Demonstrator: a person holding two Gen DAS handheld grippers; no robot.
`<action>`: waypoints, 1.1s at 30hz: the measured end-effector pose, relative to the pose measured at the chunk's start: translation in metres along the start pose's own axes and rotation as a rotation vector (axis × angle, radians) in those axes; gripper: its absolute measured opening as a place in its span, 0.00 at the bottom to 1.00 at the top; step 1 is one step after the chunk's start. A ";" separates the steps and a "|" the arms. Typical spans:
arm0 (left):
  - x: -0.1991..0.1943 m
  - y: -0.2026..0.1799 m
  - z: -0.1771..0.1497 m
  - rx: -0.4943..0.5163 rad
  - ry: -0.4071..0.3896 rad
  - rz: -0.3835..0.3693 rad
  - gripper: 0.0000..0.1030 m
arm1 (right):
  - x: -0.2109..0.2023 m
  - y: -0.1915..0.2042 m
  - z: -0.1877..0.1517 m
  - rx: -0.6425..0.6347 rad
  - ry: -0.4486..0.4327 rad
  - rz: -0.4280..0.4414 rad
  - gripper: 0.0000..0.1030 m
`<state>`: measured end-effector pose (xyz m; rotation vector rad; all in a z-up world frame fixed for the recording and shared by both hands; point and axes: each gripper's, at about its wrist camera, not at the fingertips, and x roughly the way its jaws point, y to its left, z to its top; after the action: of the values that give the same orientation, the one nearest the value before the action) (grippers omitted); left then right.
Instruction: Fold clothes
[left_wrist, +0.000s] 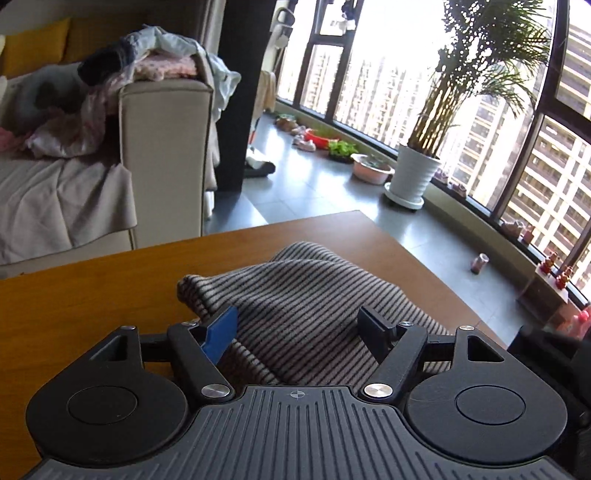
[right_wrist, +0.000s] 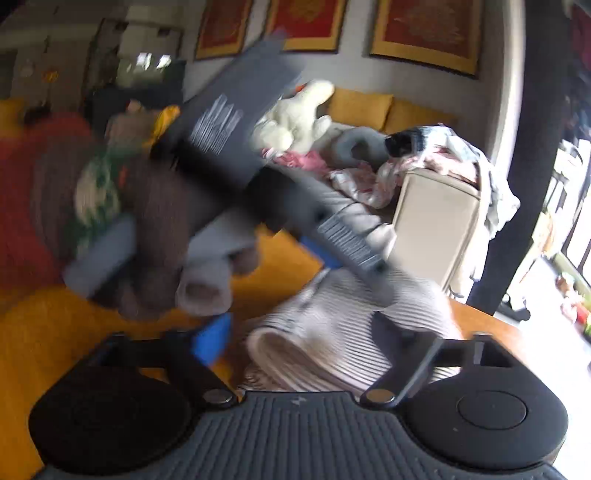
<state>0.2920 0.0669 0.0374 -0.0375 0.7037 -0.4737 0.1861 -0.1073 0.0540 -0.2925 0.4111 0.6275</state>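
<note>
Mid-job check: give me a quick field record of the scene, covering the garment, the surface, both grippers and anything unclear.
garment: striped cloth, bunched, partly folded
surface: wooden table
left gripper: open, fingers either side of the cloth, no grasp
right gripper: open, over the cloth's rolled edge
other clothes: heap on sofa arm
unclear: right wrist view is motion-blurred; contact with cloth cannot be told
</note>
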 end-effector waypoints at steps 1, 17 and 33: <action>0.003 0.002 -0.001 0.005 0.004 0.001 0.77 | -0.008 -0.011 0.001 0.026 -0.013 -0.012 0.99; -0.004 0.016 -0.009 -0.035 -0.005 0.013 0.85 | 0.028 -0.068 -0.056 0.377 0.169 -0.130 1.00; -0.010 0.019 -0.039 -0.125 0.056 -0.067 0.83 | -0.013 -0.123 -0.009 0.488 -0.010 0.015 0.80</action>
<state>0.2683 0.0929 0.0105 -0.1666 0.7883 -0.4956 0.2497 -0.2124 0.0691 0.1785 0.5422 0.5241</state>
